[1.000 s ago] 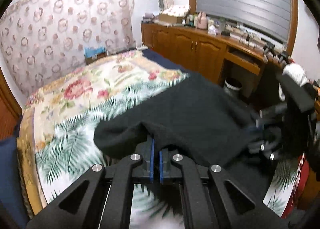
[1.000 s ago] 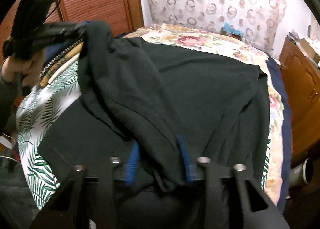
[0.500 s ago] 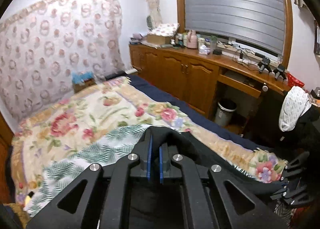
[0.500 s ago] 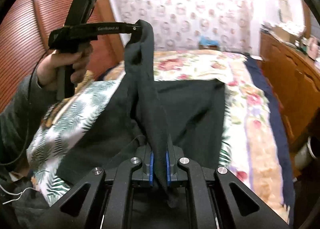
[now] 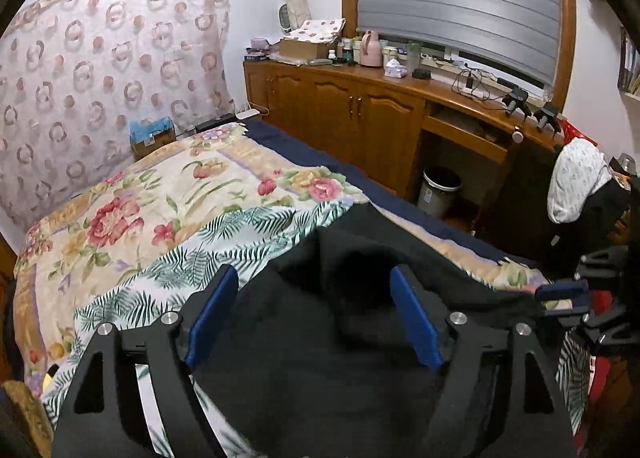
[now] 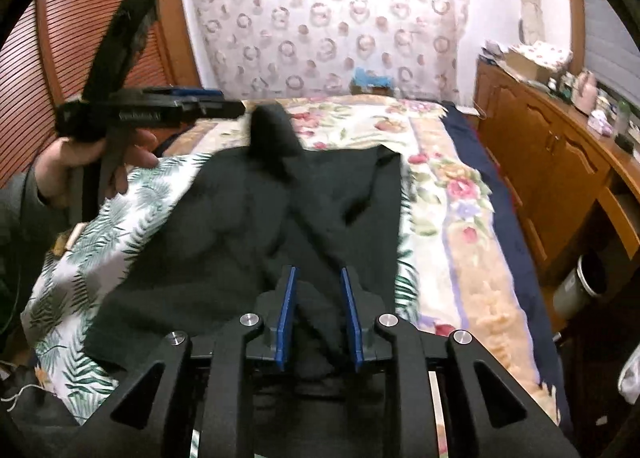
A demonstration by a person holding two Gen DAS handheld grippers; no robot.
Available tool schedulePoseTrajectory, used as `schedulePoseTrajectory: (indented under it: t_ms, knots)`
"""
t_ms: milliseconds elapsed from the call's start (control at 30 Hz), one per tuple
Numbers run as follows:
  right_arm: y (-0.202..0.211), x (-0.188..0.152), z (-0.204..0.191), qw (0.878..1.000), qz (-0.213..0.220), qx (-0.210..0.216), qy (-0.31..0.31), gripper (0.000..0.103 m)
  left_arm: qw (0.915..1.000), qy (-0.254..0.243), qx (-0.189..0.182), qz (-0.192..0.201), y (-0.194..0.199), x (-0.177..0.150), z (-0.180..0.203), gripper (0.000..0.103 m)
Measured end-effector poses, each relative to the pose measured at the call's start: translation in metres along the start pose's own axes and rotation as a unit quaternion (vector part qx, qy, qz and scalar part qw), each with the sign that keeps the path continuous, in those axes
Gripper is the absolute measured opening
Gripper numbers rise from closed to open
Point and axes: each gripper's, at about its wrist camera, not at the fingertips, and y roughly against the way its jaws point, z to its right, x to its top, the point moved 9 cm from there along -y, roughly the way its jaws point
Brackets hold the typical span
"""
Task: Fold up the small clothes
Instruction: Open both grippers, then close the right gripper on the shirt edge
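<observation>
Both grippers have let go since half a second back: the left gripper (image 5: 314, 318) now gapes wide over the dark garment (image 6: 304, 218), and the right gripper (image 6: 318, 316) stands parted with cloth loose between its pads. One fold looks laid; the garment lies rumpled on the bed (image 6: 440, 218), needing smoothing and more folds. Bedspread is free toward twelve o'clock; the bed's edge and cabinets (image 6: 552, 162) crowd three o'clock.

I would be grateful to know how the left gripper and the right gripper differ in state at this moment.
The left gripper stands wide open over the dark garment; the right gripper is opened less far, with a fold between its pads. The left is raised beside the garment's peak, the right low at its near edge. Neither clamps cloth.
</observation>
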Motion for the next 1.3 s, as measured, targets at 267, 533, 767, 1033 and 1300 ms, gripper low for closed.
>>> schedulePoseTrajectory:
  t_ms: [267,533,767,1033,1300]
  knots:
    - [-0.023,-0.012,-0.019,0.999,-0.033,-0.017,0.024,0.027,0.9996,0.019,-0.009,-0.018,0.024,-0.055,-0.003,0.082]
    - [-0.023,-0.01,-0.016,0.999,-0.052,-0.007,0.006,0.006,0.9961,0.039,-0.002,-0.079,0.007,-0.119,-0.009,0.082]
    - [0.011,-0.024,-0.004,0.999,-0.027,-0.028,-0.009,0.002,0.994,0.038,-0.011,-0.102,-0.006,-0.14,-0.002,0.082]
    - [0.057,-0.061,0.011,0.997,-0.032,-0.043,-0.047,0.002,0.995,0.026,-0.008,-0.097,-0.01,-0.142,0.005,0.084]
    - [0.067,-0.073,0.011,0.994,-0.07,-0.065,-0.047,0.002,0.9944,0.02,-0.006,-0.103,-0.016,-0.142,0.009,0.094]
